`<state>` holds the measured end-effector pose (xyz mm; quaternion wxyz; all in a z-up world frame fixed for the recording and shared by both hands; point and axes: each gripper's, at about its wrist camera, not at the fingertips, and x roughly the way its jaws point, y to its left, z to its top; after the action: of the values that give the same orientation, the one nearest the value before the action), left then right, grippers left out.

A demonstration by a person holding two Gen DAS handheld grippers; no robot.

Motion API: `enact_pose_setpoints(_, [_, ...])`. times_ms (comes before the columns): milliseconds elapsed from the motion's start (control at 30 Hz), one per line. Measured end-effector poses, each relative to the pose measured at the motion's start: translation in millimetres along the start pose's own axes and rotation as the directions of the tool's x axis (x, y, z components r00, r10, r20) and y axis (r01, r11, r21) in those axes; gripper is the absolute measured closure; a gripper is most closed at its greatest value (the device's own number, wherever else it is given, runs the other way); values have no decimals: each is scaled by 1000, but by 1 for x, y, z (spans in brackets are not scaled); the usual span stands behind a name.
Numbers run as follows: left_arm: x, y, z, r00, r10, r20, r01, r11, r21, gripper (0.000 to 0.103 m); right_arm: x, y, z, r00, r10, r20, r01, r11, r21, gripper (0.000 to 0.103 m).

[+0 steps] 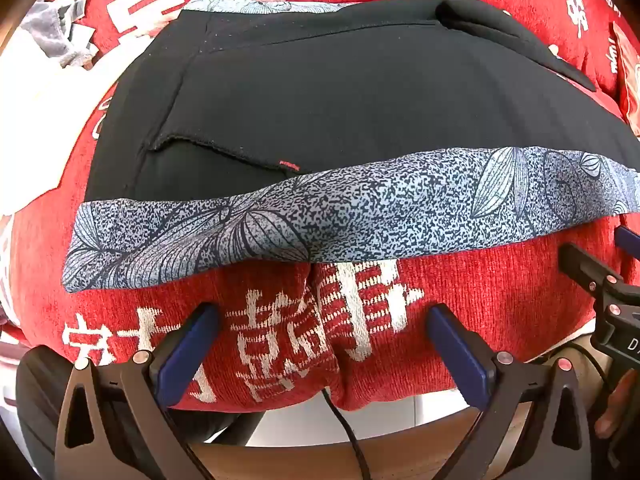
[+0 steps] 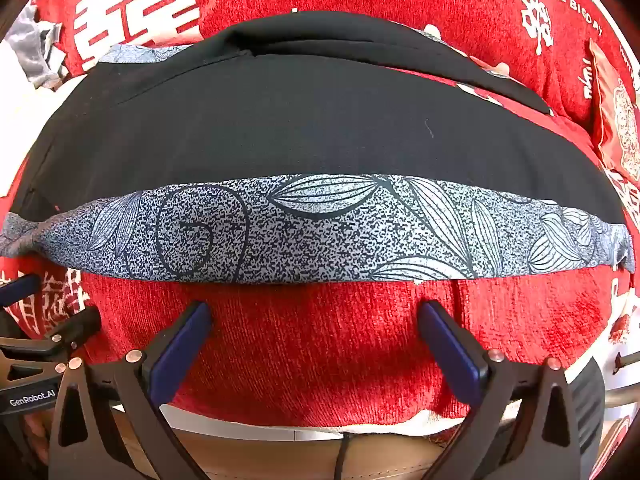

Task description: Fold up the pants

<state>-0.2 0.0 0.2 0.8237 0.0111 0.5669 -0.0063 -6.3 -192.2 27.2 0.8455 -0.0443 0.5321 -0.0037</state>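
Note:
Black pants (image 1: 340, 100) lie folded flat on a red cover, with a grey-blue leaf-print band (image 1: 340, 220) along the near edge. They also show in the right wrist view (image 2: 300, 128), with the band (image 2: 320, 232) nearest. My left gripper (image 1: 320, 320) is open and empty, just short of the band. My right gripper (image 2: 314, 316) is open and empty, also just short of the band. The right gripper shows at the right edge of the left wrist view (image 1: 600, 280).
The red cover (image 2: 320, 360) with white characters lies over a cushioned seat. Grey cloth (image 1: 56, 28) lies at the far left. A red patterned packet (image 2: 616, 120) lies at the far right. A black cable (image 1: 344, 420) hangs below the seat edge.

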Motion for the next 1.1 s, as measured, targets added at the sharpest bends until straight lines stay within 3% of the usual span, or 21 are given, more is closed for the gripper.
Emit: enact_pose_setpoints(1100, [1,0,3,1000,0,-6,0,1000,1,0,1,-3,5,1000,8,-1,-8,1000,8,0])
